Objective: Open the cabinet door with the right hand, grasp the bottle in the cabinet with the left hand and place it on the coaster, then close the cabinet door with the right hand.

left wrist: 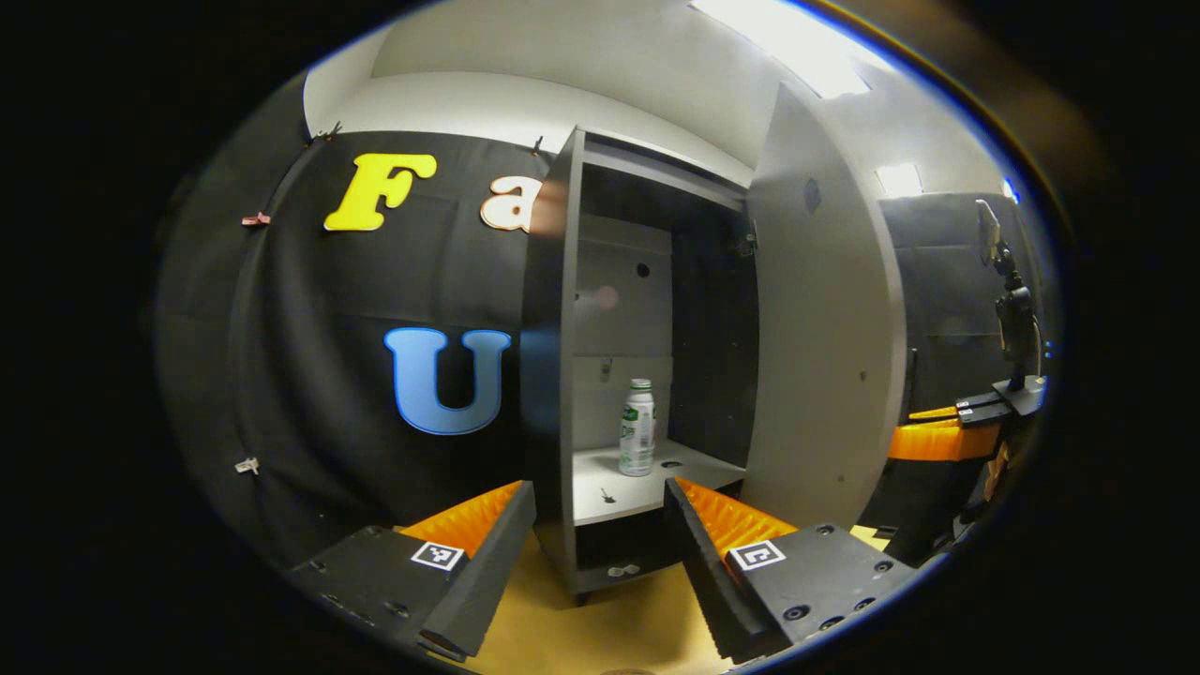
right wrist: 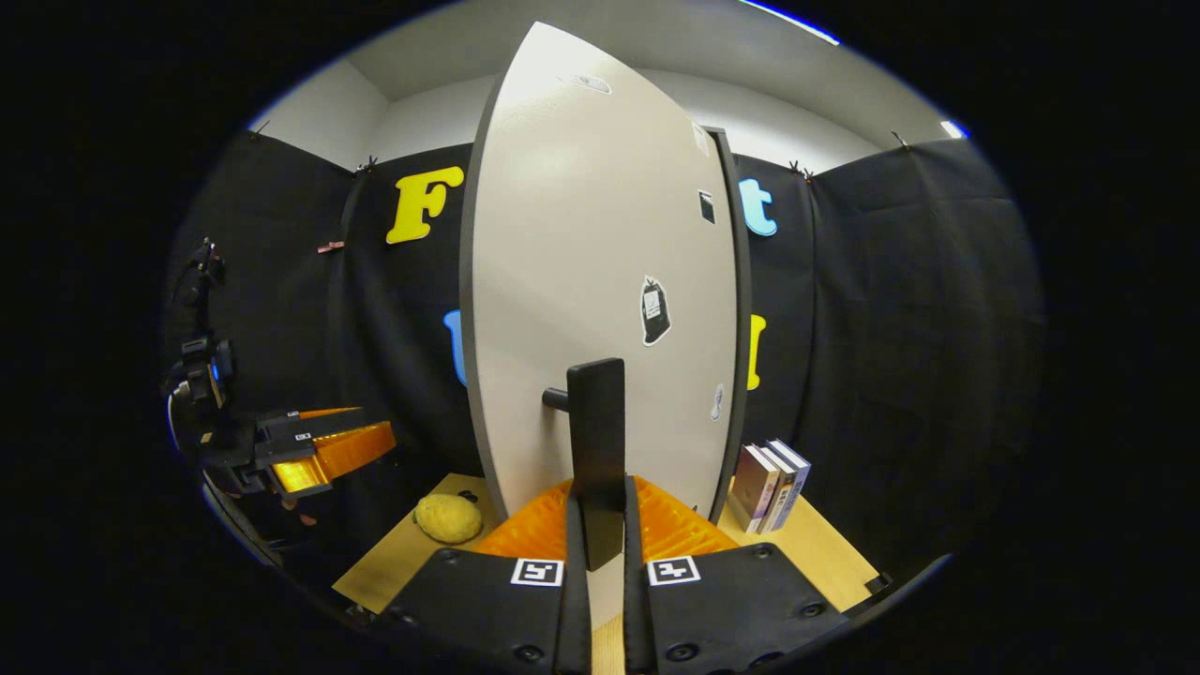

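The cabinet door stands swung open, its dark handle clamped between both fingers of the right gripper. In the left gripper view, the left gripper hangs with fingers spread wide and empty before the open cabinet. The bottle stands upright on the pale shelf inside. A yellow lump and a few books rest on the wooden table to either side of the door.

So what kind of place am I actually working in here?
Likely a staged recording booth, not a home: black cloth walls, one small cabinet on a wooden table, and a mounted camera rig.
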`<state>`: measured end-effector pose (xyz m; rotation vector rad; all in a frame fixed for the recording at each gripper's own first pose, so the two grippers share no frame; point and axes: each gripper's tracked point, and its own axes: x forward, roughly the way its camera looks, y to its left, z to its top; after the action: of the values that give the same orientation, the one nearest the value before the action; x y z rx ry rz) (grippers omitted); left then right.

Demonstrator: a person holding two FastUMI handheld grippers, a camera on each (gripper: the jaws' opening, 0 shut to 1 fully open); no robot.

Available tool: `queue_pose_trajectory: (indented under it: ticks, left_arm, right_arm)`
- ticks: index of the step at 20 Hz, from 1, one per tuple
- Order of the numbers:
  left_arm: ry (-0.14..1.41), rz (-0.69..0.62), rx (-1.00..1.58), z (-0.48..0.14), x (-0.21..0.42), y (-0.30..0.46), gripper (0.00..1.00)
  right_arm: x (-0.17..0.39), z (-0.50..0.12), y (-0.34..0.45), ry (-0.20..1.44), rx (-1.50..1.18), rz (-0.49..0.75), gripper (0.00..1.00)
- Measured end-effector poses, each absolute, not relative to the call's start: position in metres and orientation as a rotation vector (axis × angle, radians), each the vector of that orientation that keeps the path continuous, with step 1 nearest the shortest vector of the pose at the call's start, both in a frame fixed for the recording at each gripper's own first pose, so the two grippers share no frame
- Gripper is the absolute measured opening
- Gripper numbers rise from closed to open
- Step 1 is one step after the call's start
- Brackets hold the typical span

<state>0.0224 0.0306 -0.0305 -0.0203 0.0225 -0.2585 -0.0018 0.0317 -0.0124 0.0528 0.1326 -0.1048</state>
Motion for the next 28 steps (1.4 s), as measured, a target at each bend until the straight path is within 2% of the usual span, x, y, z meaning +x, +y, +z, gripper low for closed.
queue_pose_trajectory:
  ticks: [6,10,16,17,18,19,20,21,22,26,27,28]
  left_arm:
    - [0.014,-0.253,-0.031,-0.032,0.093,-0.023,0.87]
    - [0.004,-0.198,-0.04,-0.031,0.148,-0.044,0.88]
    - [-0.018,-0.181,-0.026,-0.034,0.217,-0.08,0.88]
    - [-0.018,-0.179,-0.036,-0.035,0.229,-0.084,0.88]
    - [-0.015,-0.17,-0.037,-0.038,0.242,-0.086,0.88]
    - [-0.016,-0.163,-0.031,-0.04,0.255,-0.088,0.87]
    - [-0.011,-0.163,-0.023,-0.045,0.268,-0.092,0.87]
    - [-0.008,-0.16,-0.021,-0.048,0.279,-0.094,0.88]
    - [-0.004,-0.155,-0.025,-0.051,0.288,-0.096,0.88]
    - [0.012,-0.135,-0.013,-0.064,0.319,-0.098,0.88]
    - [0.009,-0.125,0.001,-0.065,0.325,-0.098,0.84]
    - [0.01,-0.121,0.008,-0.066,0.332,-0.099,0.88]
  right_arm:
    - [-0.033,-0.009,-0.017,0.125,0.073,-0.094,0.17]
    - [-0.042,-0.004,-0.045,0.117,0.072,-0.063,0.17]
    - [-0.056,-0.006,-0.107,0.104,0.067,-0.123,0.16]
    - [-0.053,-0.008,-0.119,0.102,0.067,-0.131,0.13]
    - [-0.059,-0.006,-0.127,0.098,0.079,-0.138,0.23]
    - [-0.06,-0.008,-0.136,0.101,0.098,-0.14,0.12]
    - [-0.062,-0.007,-0.146,0.098,0.112,-0.144,0.12]
    - [-0.064,-0.006,-0.155,0.095,0.114,-0.152,0.22]
    - [-0.065,-0.007,-0.163,0.092,0.11,-0.16,0.12]
    - [-0.069,0.001,-0.162,0.073,0.167,-0.086,0.12]
    - [-0.07,0.003,-0.16,0.068,0.18,-0.069,0.12]
    - [-0.074,0.003,-0.163,0.068,0.192,-0.06,0.12]
